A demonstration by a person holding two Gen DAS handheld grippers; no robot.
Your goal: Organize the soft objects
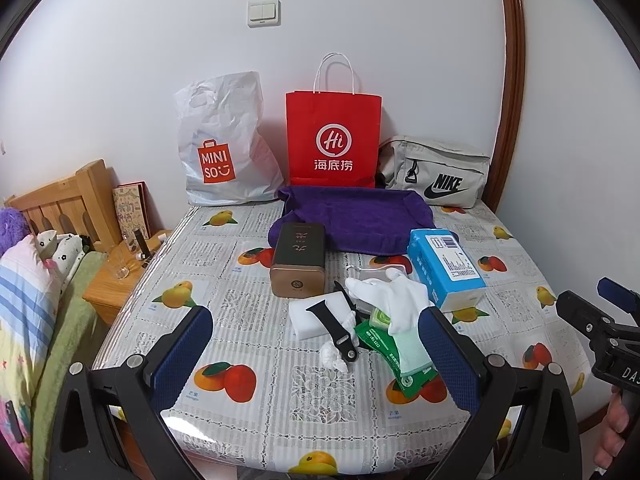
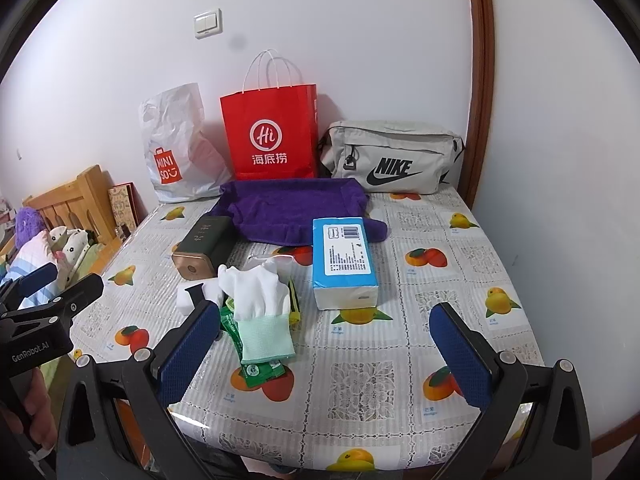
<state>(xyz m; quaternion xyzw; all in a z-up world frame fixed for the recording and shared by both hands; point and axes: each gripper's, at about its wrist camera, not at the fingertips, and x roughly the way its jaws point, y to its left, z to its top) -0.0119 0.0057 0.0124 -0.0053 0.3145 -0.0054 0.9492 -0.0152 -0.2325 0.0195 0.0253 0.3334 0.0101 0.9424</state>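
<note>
A: Start with the left wrist view. Where does the left gripper (image 1: 316, 356) stand?

B: Above the near edge of the fruit-print plastic tablecloth (image 1: 256, 280), its blue-padded fingers spread wide and holding nothing. Between them lies the clutter: a white knit glove with a pale green cuff (image 1: 394, 304) draped over a green wet-wipe packet (image 1: 380, 348), a black rubber watch strap (image 1: 332, 330) across a flat white sponge block (image 1: 308, 314), and a small crumpled white wad (image 1: 332, 354).

A: So which soft thing goes first?

B: The glove, I judge. It sits on top, so lifting it disturbs nothing. Pinch the cuff rather than the limp fingers, and lift straight up so the packet is not dragged along.

A: And the right wrist view?

B: The right gripper (image 2: 332, 344) also hangs wide and empty, just right of the glove. The blue-wrapped tissue pack (image 2: 344, 264) lies ahead between its fingers, with the spread purple towel (image 2: 296, 208) behind it. The dark green tin with a gold end (image 2: 204, 248) is hard; leave it.

A: Where should the things go?

B: Probably into the red paper bag (image 2: 272, 136), the white plastic shopping bag (image 2: 176, 148) or the grey fabric waist bag (image 2: 392, 156) along the wall; which one, I cannot tell.
</note>
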